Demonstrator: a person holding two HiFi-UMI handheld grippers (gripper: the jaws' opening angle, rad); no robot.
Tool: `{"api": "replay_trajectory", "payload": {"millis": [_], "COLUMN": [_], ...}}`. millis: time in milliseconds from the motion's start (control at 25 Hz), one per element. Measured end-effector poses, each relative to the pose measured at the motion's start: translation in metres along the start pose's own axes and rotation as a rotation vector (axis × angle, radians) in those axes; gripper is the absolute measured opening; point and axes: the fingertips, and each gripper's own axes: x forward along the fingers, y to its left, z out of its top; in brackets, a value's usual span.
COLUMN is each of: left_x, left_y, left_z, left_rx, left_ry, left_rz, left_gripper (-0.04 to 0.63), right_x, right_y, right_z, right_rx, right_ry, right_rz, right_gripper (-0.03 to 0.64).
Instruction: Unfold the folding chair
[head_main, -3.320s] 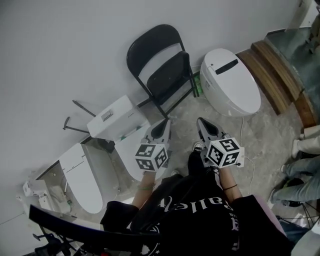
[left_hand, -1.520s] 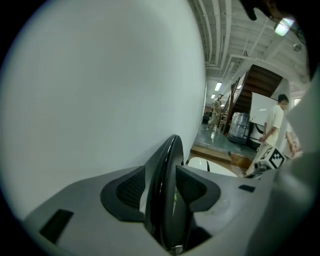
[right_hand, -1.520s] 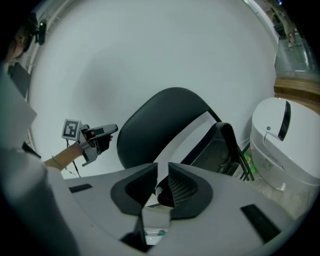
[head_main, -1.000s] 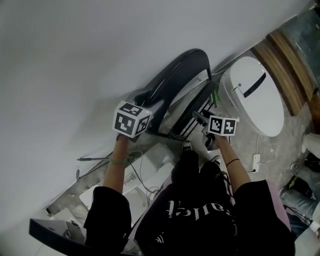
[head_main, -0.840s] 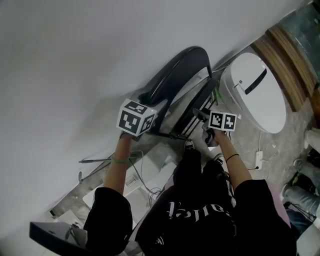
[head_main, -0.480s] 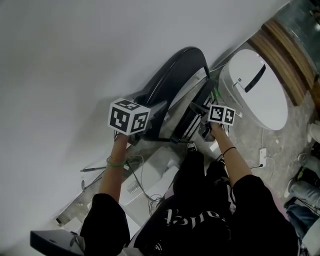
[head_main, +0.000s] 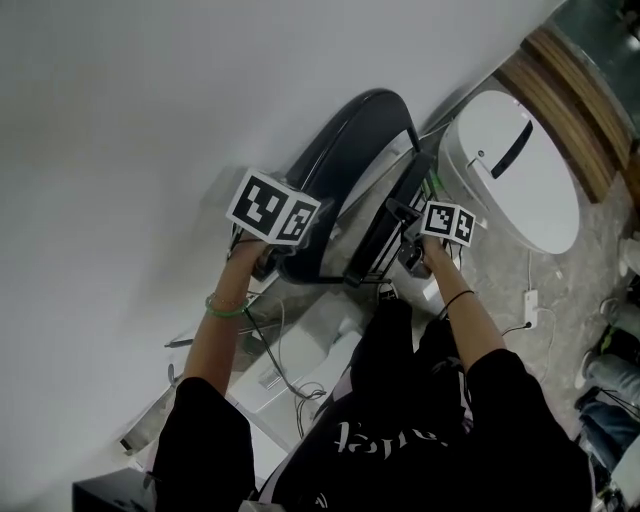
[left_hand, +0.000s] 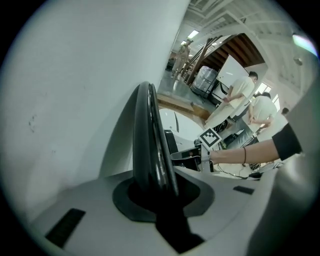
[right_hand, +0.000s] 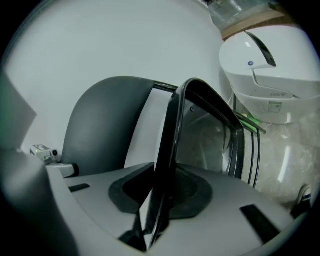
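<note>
Chair (head_main: 350, 130) edges between closing left tongs (head_main: 284, 262), right tongs (head_main: 402, 222); wall (head_main: 150, 100) behind.

Grey floor (head_main: 572, 305) — white toilet (head_main: 512, 170), folding chair (head_main: 335, 150), white cable (head_main: 529, 298) on it.

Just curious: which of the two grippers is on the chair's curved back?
The left gripper: its closing jaws straddle the back tube of the folding chair, while the right gripper is closing on the seat edge.

Black lettered shirt (head_main: 440, 400), green wristband (head_main: 222, 306), black wristband (head_main: 458, 296).
</note>
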Motion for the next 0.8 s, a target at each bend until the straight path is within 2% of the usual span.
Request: {"api": "replay_trajectory", "payload": {"millis": [240, 440, 600, 800], "left_x": [-0.006, -0.005, -0.008, -0.005], "left_y": [-0.026, -0.063, -0.107, -0.180], "left_z": [0.014, 0.014, 0.012, 0.009], "left_rx": [0.022, 0.009, 0.008, -0.021], "left_ry": [-0.060, -0.121, -0.118, -0.062], "left_rz": [0.031, -0.008, -0.012, -0.002], "left_gripper": [0.072, 0.069, 0.067, 0.064], "right_x": [-0.025, -0.059, -0.098, -0.162], "right_y": [-0.008, -0.019, -0.027, -0.048], "right_z": [0.000, -0.011, -0.025, -0.040], "right_rx": [0.064, 0.105, 0.136, 0.159], "right_ry": [-0.011, -0.019, -0.015, -0.015], "right_rz": [0.015, 0.030, 0.056, 0.079], "right_gripper": [0.089, 0.089, 0.087, 0.087]}}
